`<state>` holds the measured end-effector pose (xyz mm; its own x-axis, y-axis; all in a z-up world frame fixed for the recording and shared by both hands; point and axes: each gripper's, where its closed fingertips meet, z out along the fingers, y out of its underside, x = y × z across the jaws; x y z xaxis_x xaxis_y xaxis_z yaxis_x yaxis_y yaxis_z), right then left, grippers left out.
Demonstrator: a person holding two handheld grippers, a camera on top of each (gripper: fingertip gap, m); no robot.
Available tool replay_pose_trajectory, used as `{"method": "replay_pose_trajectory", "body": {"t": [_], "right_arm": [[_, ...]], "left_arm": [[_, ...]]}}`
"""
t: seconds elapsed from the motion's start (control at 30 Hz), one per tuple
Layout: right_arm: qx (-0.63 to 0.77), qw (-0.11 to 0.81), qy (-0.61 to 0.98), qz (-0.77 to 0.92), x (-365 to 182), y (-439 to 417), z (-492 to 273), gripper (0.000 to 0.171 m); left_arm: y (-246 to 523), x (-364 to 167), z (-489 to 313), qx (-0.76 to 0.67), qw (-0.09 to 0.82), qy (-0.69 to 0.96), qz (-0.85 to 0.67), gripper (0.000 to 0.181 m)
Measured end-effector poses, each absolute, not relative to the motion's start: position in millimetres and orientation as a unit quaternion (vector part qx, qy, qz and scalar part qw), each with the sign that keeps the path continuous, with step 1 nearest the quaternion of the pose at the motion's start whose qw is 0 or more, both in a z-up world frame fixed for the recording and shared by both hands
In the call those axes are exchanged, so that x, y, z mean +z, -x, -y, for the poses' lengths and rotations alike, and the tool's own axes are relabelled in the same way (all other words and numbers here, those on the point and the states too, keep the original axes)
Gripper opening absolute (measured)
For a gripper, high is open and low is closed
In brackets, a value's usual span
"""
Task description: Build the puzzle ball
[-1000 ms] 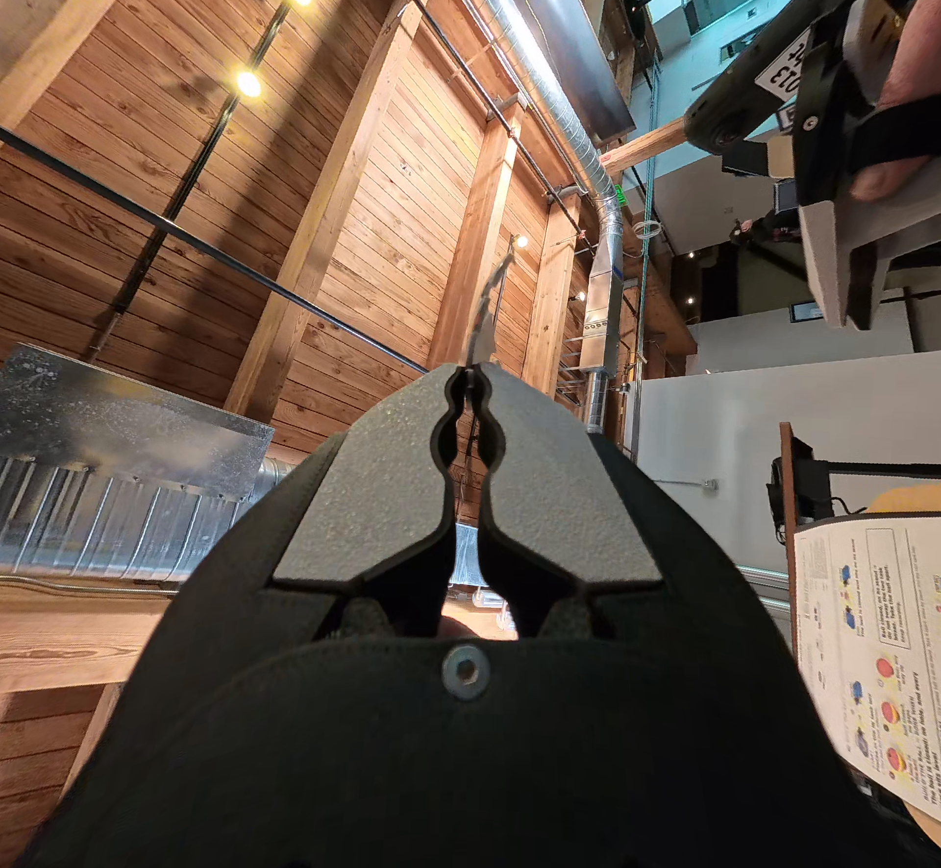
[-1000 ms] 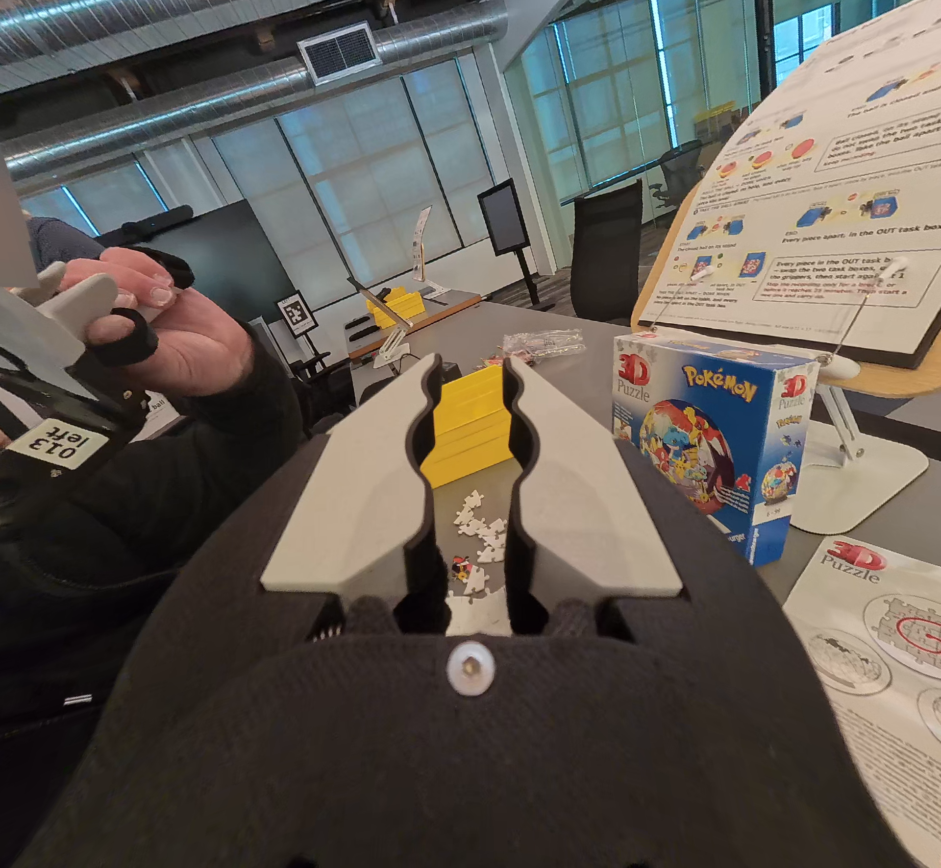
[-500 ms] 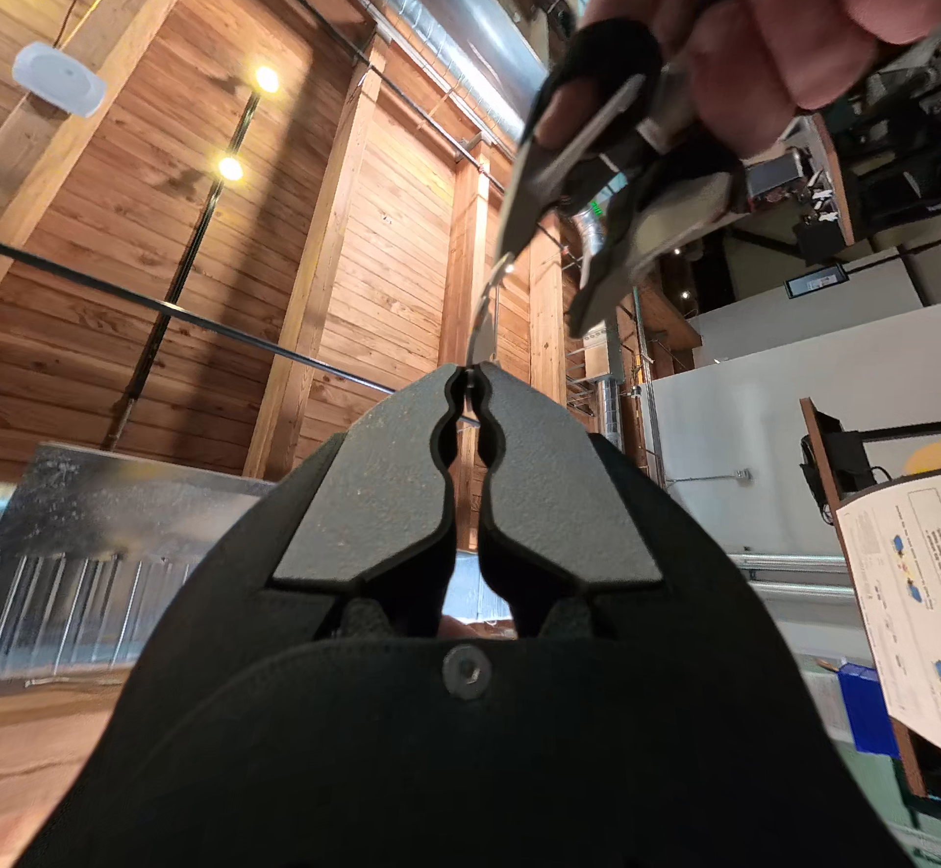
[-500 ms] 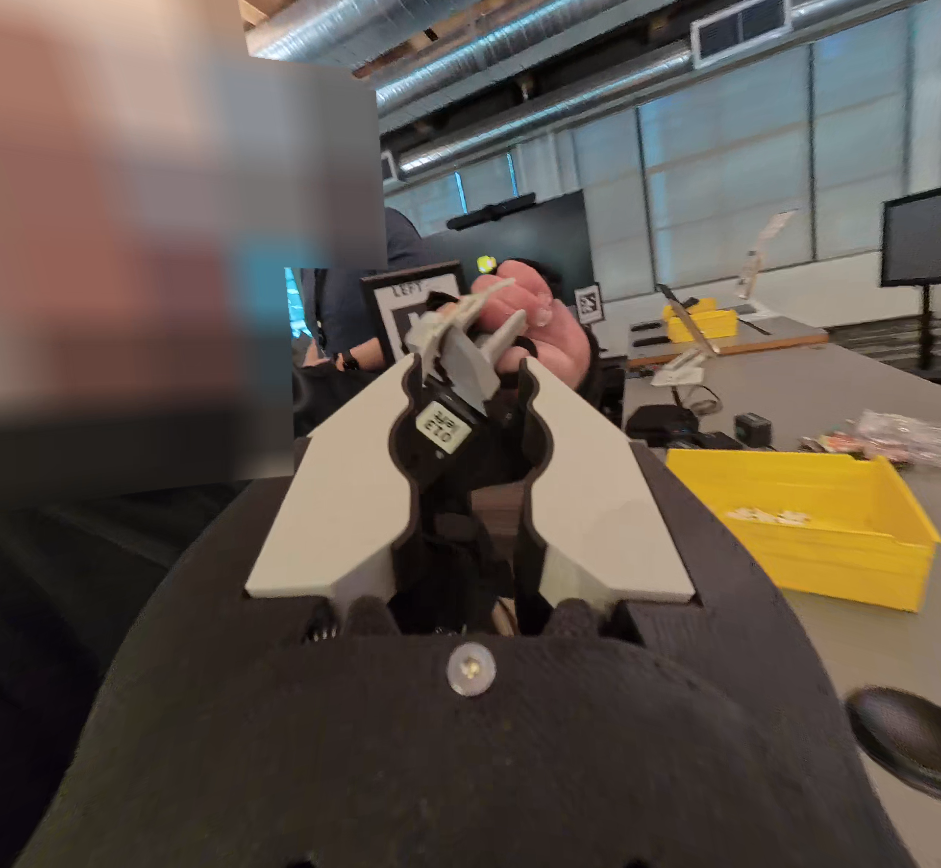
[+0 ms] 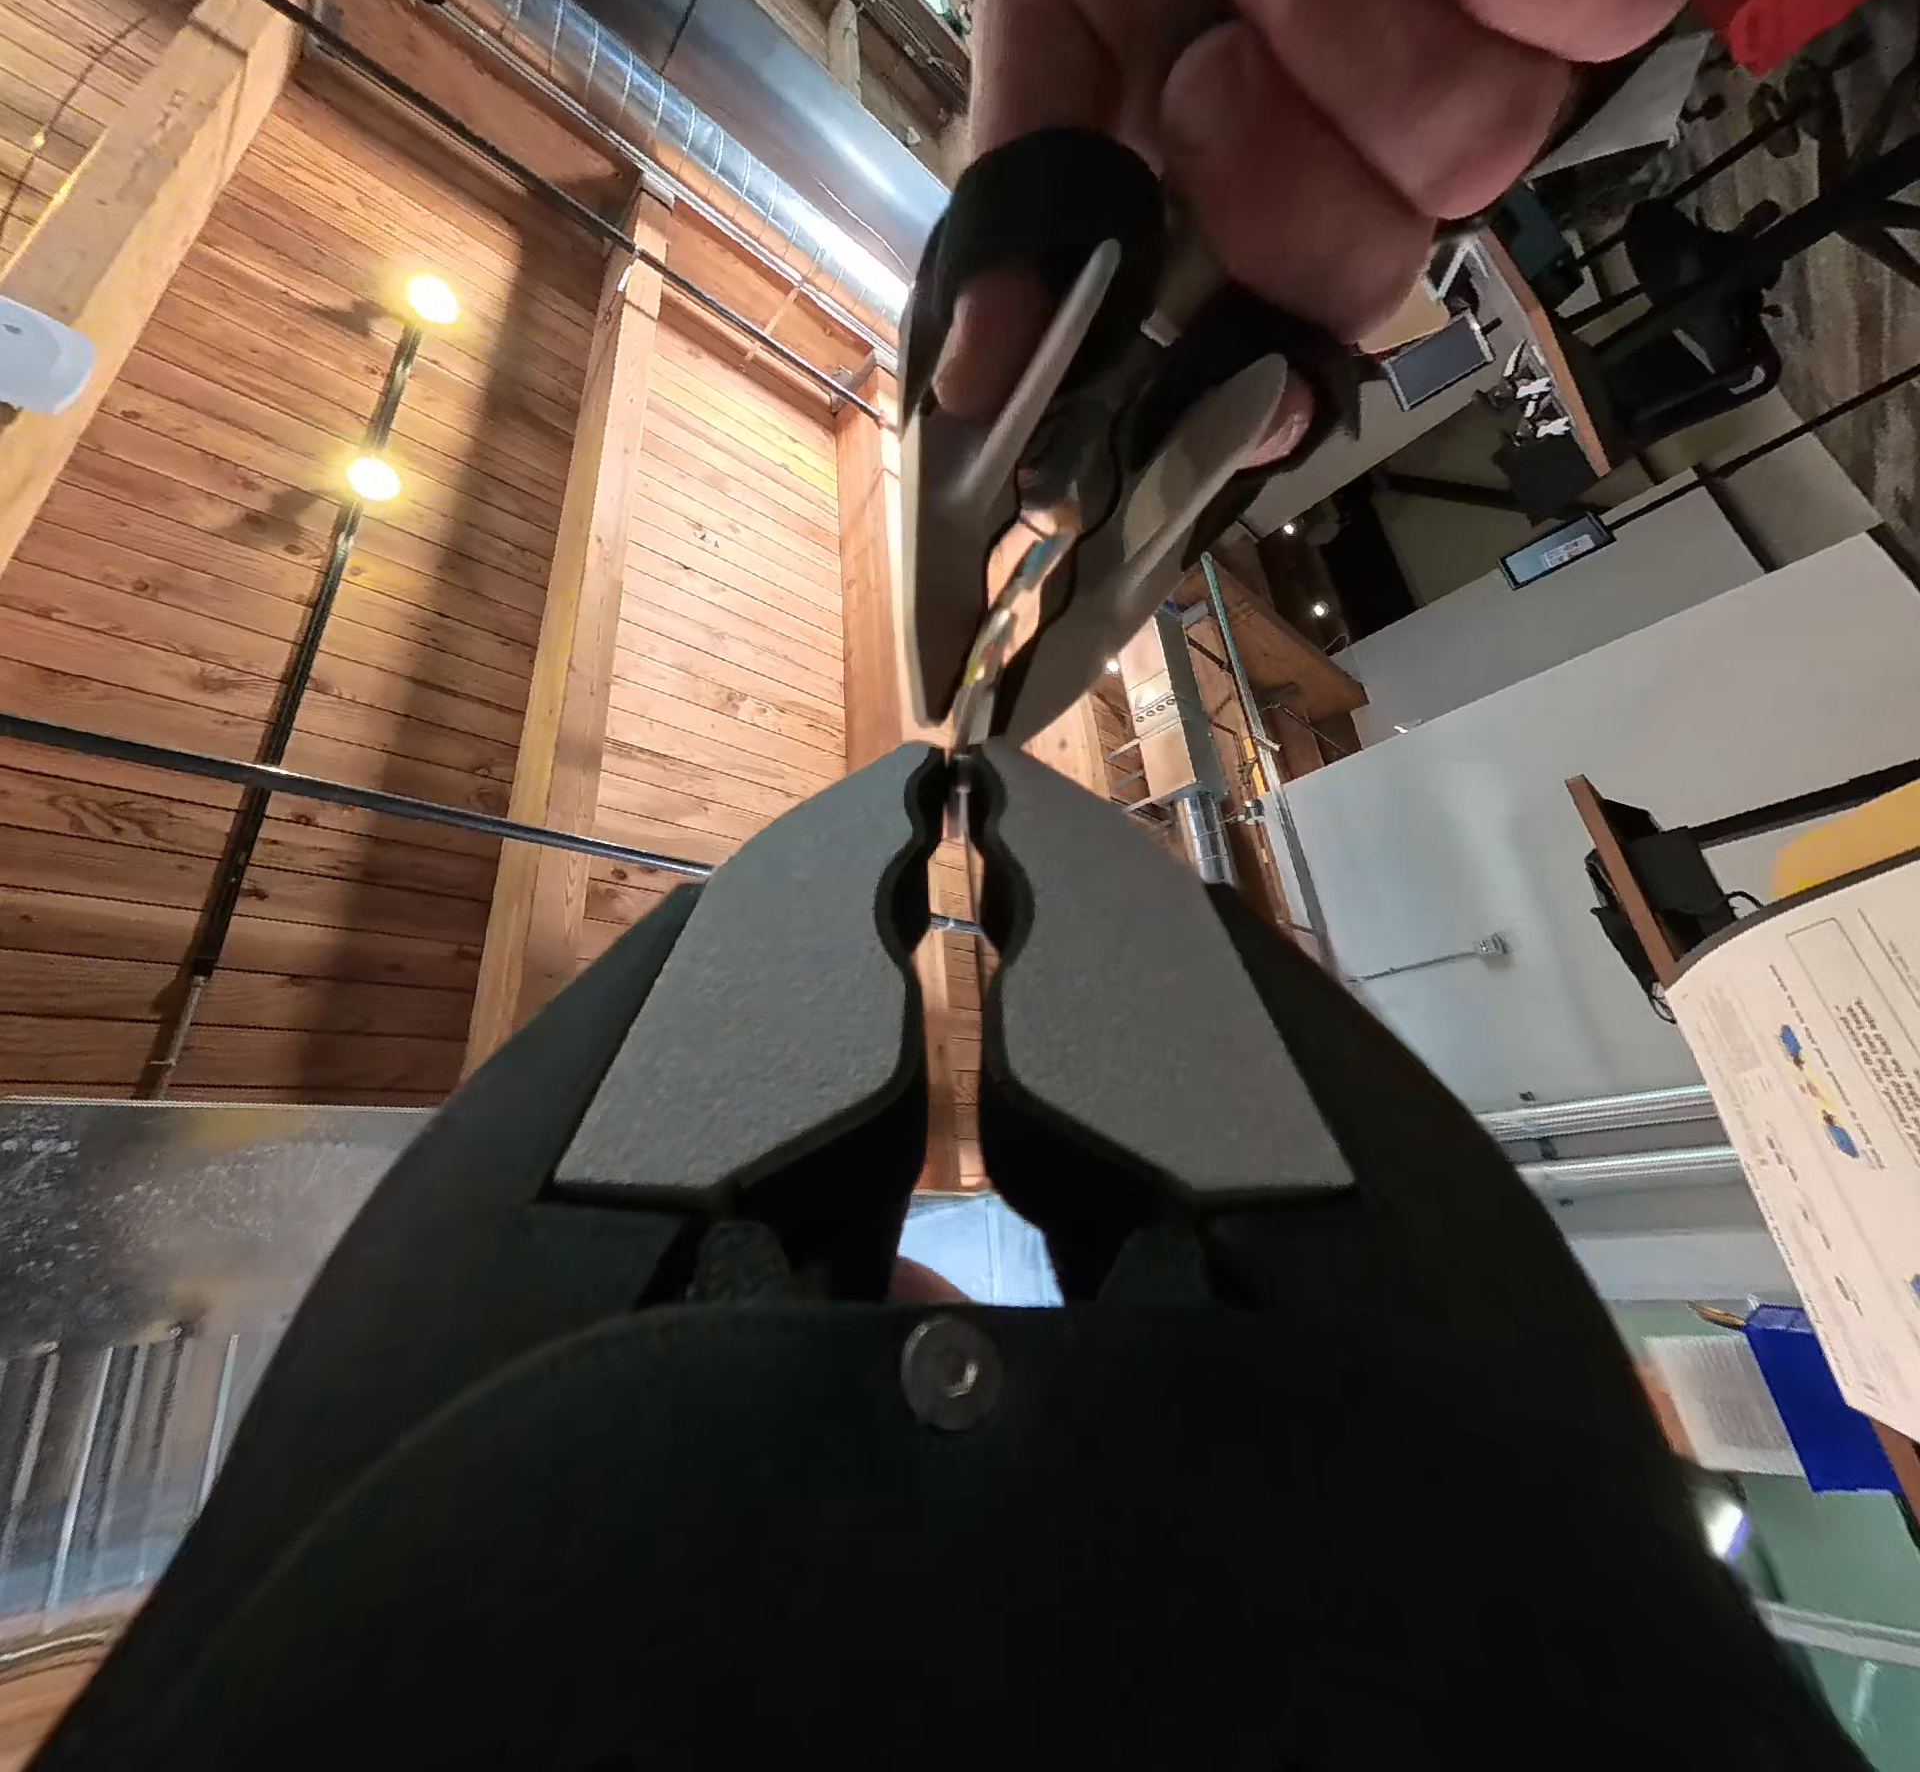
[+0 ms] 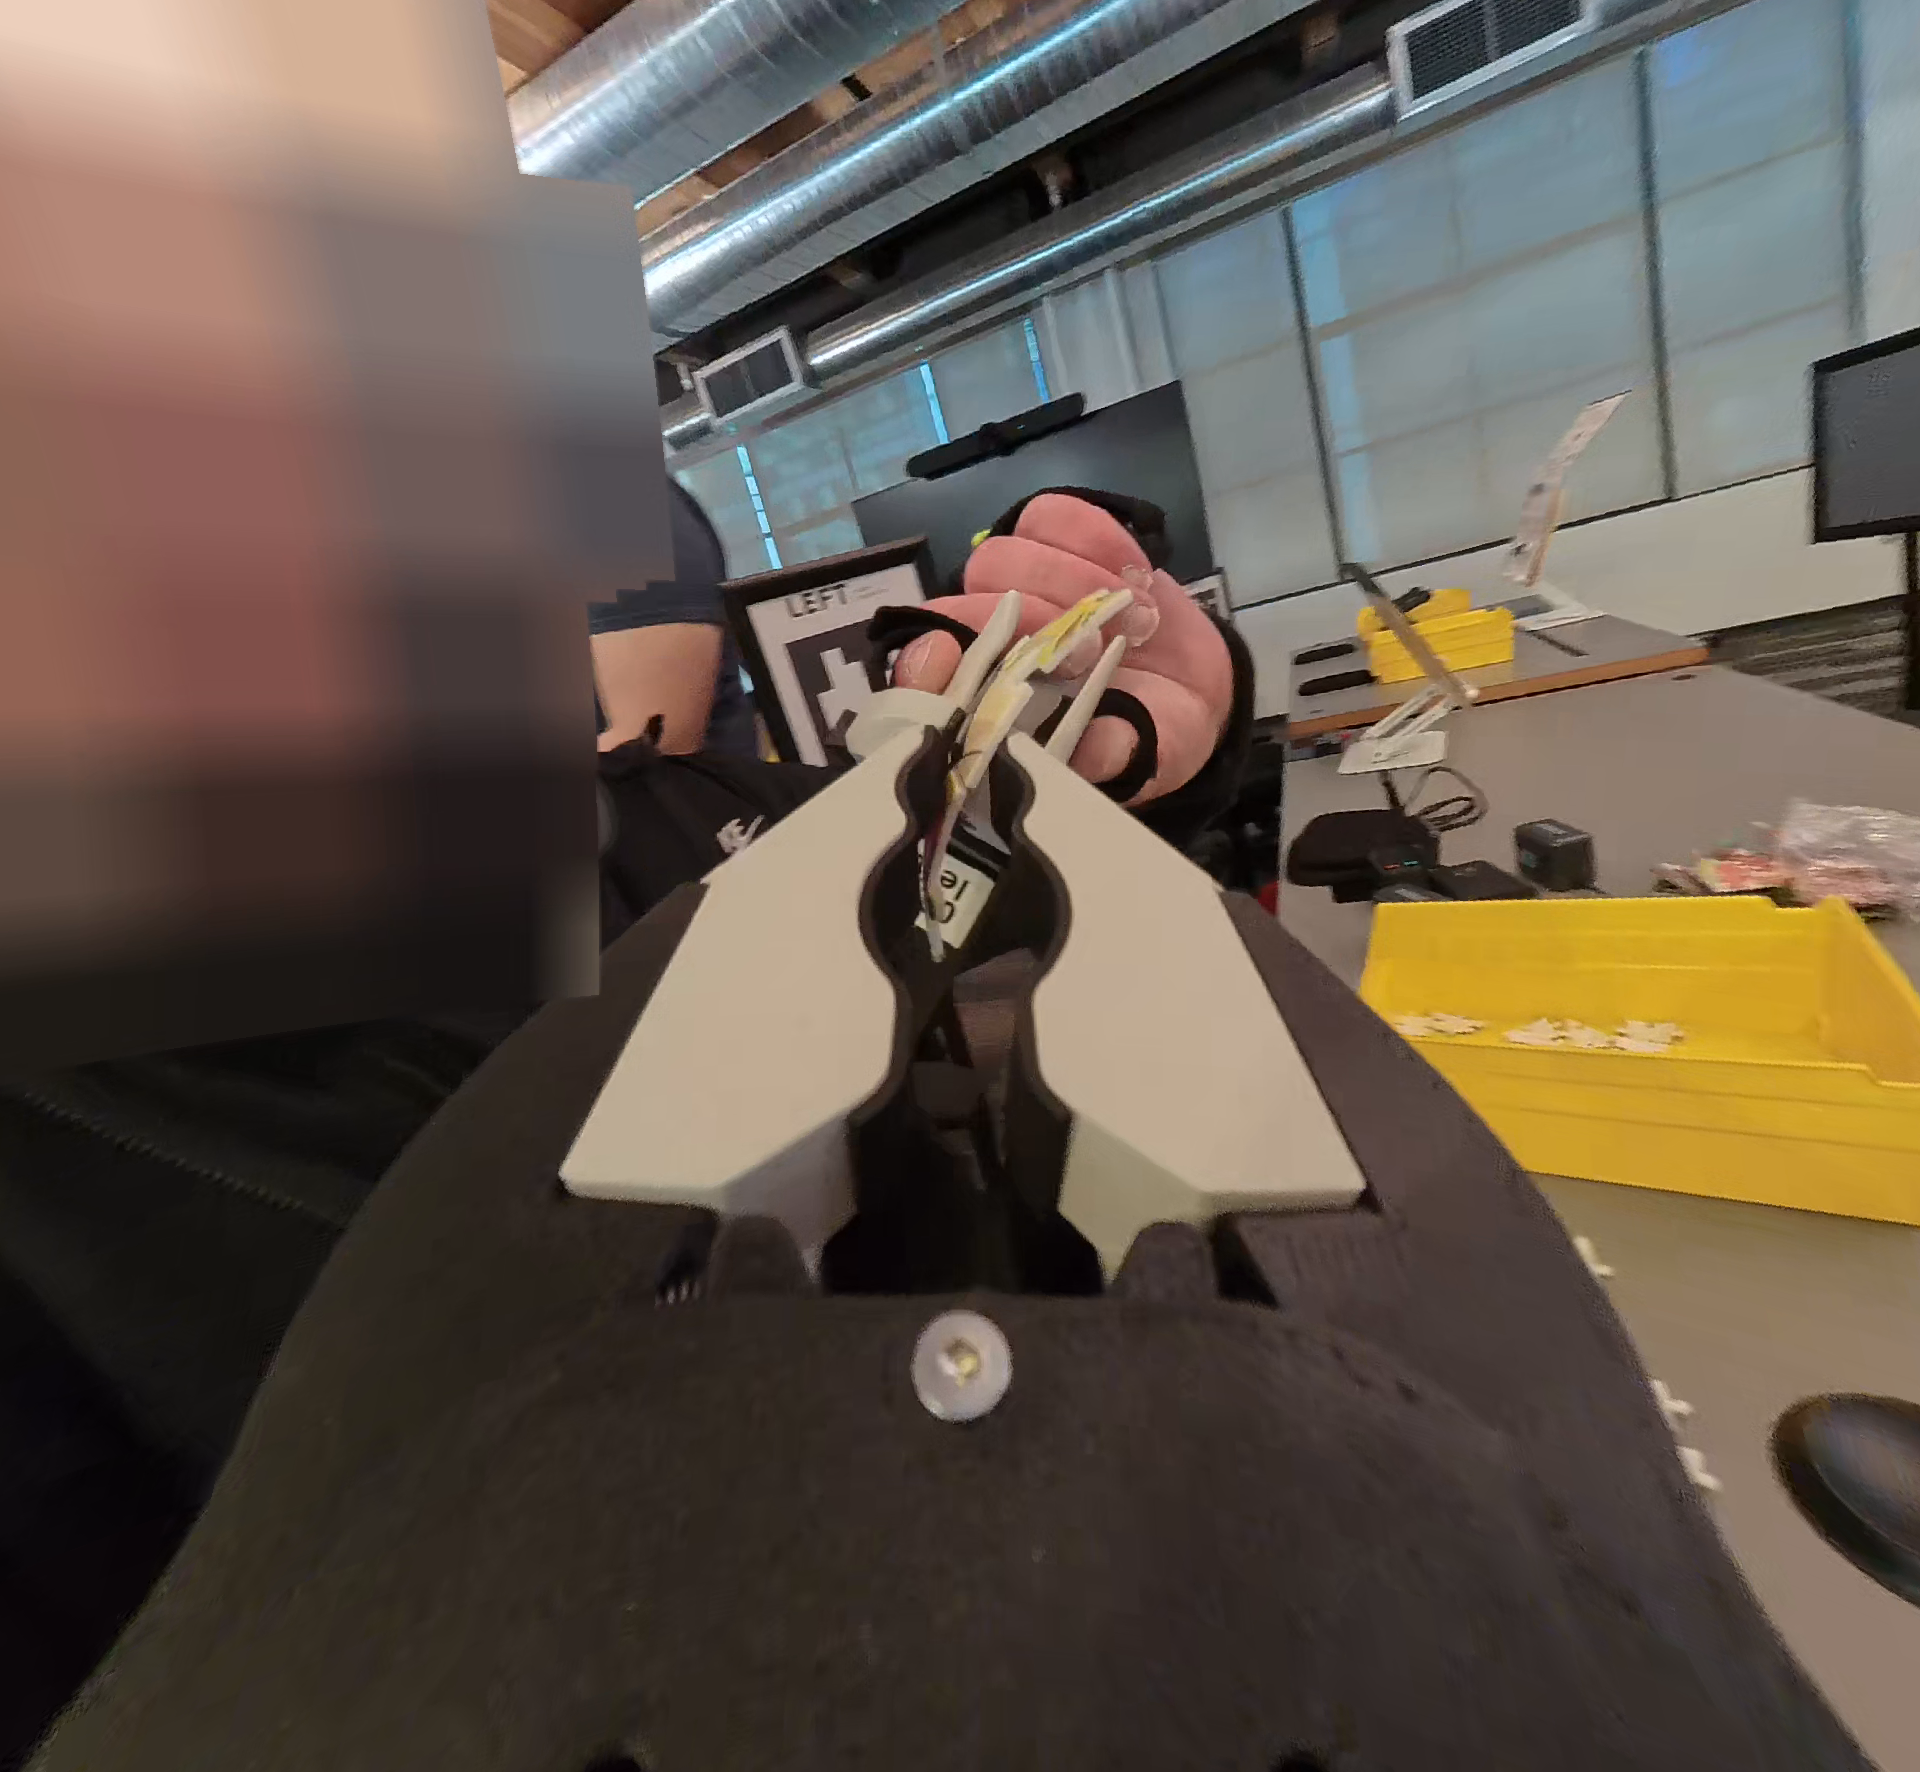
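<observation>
My left gripper [image 5: 961, 766] points up at the ceiling and is shut on a thin curved puzzle piece [image 5: 997, 642], seen edge-on. My right gripper [image 5: 977, 725] comes down from above, tip to tip with the left, with its grey fingers [image 5: 930, 569] closed around the same piece. In the right wrist view the piece [image 6: 1003, 709], yellow and white, runs from the left gripper [image 6: 1039, 662] into my right gripper [image 6: 963, 754]. A hand [image 6: 1174, 673] holds the left gripper.
A yellow bin [image 6: 1621, 1130] with several white pieces stands on the grey table [image 6: 1714, 1286] at right, with loose pieces [image 6: 1673, 1431] beside it. An instruction sheet [image 5: 1829, 1099] on a stand and a blue box [image 5: 1829, 1410] show at right in the left wrist view.
My right gripper swung left from the table up to the left gripper, then narrowed its fingers around the piece. The left gripper stayed shut on the piece, pointing up.
</observation>
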<state>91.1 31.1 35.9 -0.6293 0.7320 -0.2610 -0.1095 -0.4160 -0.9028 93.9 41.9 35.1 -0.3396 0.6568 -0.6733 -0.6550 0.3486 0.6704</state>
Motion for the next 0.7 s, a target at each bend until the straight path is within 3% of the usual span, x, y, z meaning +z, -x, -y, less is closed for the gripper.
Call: {"method": "replay_pose_trajectory", "body": {"t": [0.03, 0.13, 0.2, 0.27, 0.4, 0.57, 0.7], "right_arm": [[0.769, 0.284, 0.336, 0.464, 35.5, -90.9, -35.1, 0.005], [0.742, 0.351, 0.345, 0.454, 36.0, -91.1, -50.8, 0.001], [0.727, 0.383, 0.354, 0.447, 35.5, -92.3, -60.8, 0.001], [0.708, 0.409, 0.370, 0.442, 32.0, -92.0, -72.0, 0.001], [0.709, 0.415, 0.365, 0.438, 28.7, -93.3, -77.5, 0.001], [0.700, 0.423, 0.366, 0.445, 23.3, -91.3, -80.0, 0.001], [0.690, 0.423, 0.369, 0.456, 19.0, -86.9, -77.5, 0.001]], "left_arm": [[-91.0, 35.1, -47.7, 0.568, 0.577, 0.009, -0.586, 0.007], [-79.4, 35.2, -61.5, 0.537, 0.606, 0.067, -0.583, 0.020], [-73.3, 30.0, -70.8, 0.487, 0.633, 0.133, -0.587, 0.019], [-72.8, 18.9, -76.0, 0.370, 0.667, 0.230, -0.604, 0.021], [-73.4, 23.2, -88.0, 0.080, 0.726, 0.416, -0.542, 0.045], [-87.7, 16.6, -82.1, -0.272, 0.651, 0.496, -0.506, 0.019], [-98.9, 7.7, -79.2, -0.402, 0.577, 0.506, -0.500, 0.019]]}}
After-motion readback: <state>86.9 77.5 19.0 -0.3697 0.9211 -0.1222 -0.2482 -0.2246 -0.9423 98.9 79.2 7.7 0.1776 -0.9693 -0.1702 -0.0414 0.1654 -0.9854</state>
